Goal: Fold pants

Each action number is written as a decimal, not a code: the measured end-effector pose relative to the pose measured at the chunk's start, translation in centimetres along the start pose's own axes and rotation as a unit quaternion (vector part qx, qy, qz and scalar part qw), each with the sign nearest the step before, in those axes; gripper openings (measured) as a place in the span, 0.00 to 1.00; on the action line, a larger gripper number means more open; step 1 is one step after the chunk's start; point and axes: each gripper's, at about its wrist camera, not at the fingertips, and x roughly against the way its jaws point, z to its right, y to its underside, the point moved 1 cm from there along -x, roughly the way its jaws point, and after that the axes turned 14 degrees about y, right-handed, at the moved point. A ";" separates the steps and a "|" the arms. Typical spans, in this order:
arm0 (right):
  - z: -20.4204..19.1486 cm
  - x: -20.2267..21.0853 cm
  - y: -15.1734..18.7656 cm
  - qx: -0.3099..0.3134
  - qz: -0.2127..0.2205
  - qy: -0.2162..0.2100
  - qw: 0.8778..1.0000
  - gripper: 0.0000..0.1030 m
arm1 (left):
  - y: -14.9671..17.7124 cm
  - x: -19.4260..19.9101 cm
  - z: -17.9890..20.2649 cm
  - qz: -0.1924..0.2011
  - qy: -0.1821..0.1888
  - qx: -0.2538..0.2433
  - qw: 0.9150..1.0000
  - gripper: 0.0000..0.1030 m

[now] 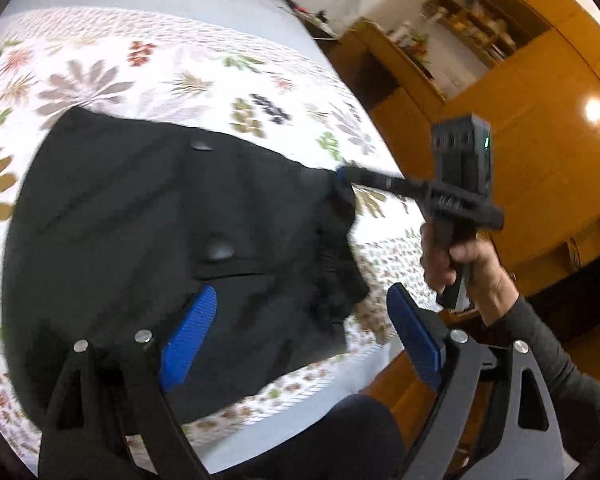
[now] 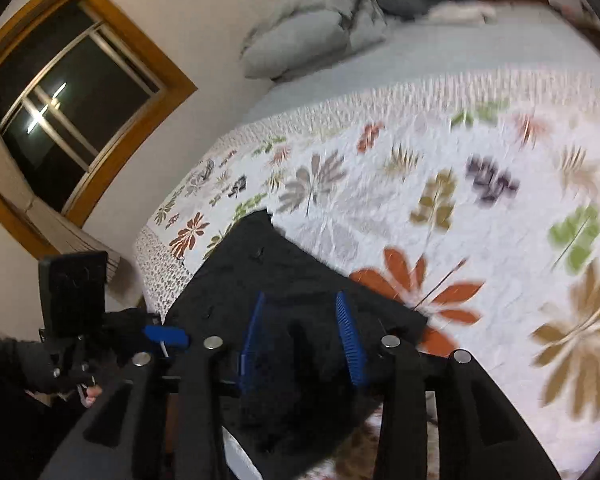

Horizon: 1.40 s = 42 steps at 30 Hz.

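Black pants (image 1: 160,240) lie on a floral bedspread (image 1: 180,76), folded into a broad dark patch. My left gripper (image 1: 300,320) is open above their near right part, its blue pads wide apart and empty. My right gripper (image 1: 342,174) reaches in from the right, and its blue tip touches the pants' raised far right corner. In the right wrist view the right gripper (image 2: 302,332) has black cloth of the pants (image 2: 292,280) bunched between its blue pads. The left gripper (image 2: 166,338) shows at the left of that view.
The bed's edge (image 1: 320,376) runs close below the pants, with wooden floor (image 1: 580,100) and a wooden cabinet (image 1: 380,72) to the right. A grey duvet (image 2: 312,24) is heaped at the head of the bed. A window (image 2: 68,108) is in the wall left of the bed.
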 end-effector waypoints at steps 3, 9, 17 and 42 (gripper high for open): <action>1.2 -1.4 1.2 -0.019 -0.020 0.011 1.000 0.33 | 0.0 0.8 -2.1 0.009 -0.002 0.027 1.000 0.84; 1.3 -0.6 3.5 -0.037 -0.009 0.059 0.998 0.33 | 0.0 1.4 -5.0 0.016 0.015 0.068 0.997 0.84; -6.6 4.3 7.5 -0.010 0.046 0.063 0.997 0.33 | 0.4 6.0 -5.5 0.049 0.022 0.075 0.996 0.86; -1.5 5.2 11.0 -0.190 -0.021 0.038 0.981 0.97 | -3.2 14.6 -16.7 0.049 0.092 0.153 0.983 0.87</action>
